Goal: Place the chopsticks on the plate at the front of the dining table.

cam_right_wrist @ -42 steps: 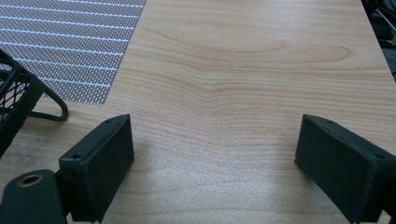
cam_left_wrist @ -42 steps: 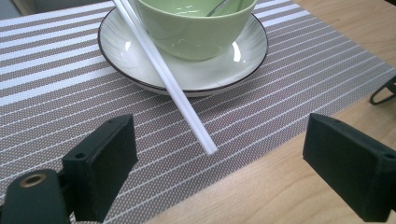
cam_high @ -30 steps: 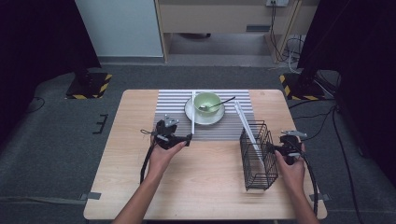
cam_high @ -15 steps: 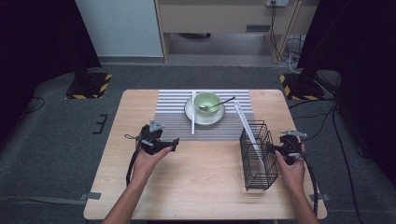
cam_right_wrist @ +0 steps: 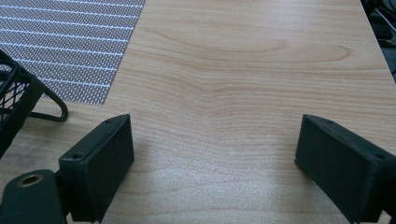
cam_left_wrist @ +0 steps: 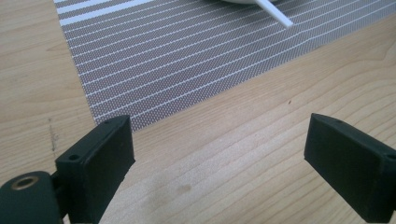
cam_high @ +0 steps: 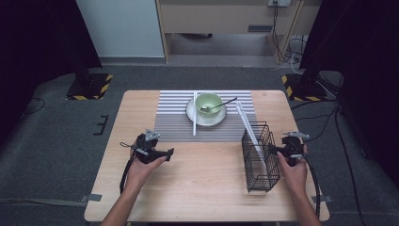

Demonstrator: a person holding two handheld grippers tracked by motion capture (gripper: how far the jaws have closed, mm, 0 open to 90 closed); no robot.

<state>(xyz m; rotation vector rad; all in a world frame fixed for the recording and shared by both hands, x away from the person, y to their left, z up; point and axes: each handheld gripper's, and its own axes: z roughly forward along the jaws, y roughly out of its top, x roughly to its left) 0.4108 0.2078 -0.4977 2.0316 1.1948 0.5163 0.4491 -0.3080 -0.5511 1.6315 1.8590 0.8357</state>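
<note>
A green bowl (cam_high: pixel 208 102) with a dark spoon (cam_high: pixel 222 104) in it sits on a white plate (cam_high: pixel 193 115) on the striped placemat (cam_high: pixel 174 113). One white chopstick (cam_high: pixel 194 120) lies on the mat beside the plate; its tip (cam_left_wrist: pixel 276 12) is ahead in the left gripper view. Another white chopstick (cam_high: pixel 249 133) leans in the black wire basket (cam_high: pixel 259 157). My left gripper (cam_high: pixel 163 153) is open over bare wood just below the mat's near-left corner, its jaws (cam_left_wrist: pixel 224 154) holding nothing. My right gripper (cam_high: pixel 282 149) hovers open right of the basket, over bare wood (cam_right_wrist: pixel 215 154).
The basket's corner (cam_right_wrist: pixel 18 100) sits close on the left in the right gripper view. The wooden table (cam_high: pixel 207 188) has open room at the near middle. Its right edge (cam_high: pixel 308 141) is close to my right hand. Dark floor surrounds the table.
My left gripper has drawn back left and a little toward the person, off the mat's near edge. The right gripper has stayed beside the basket.
</note>
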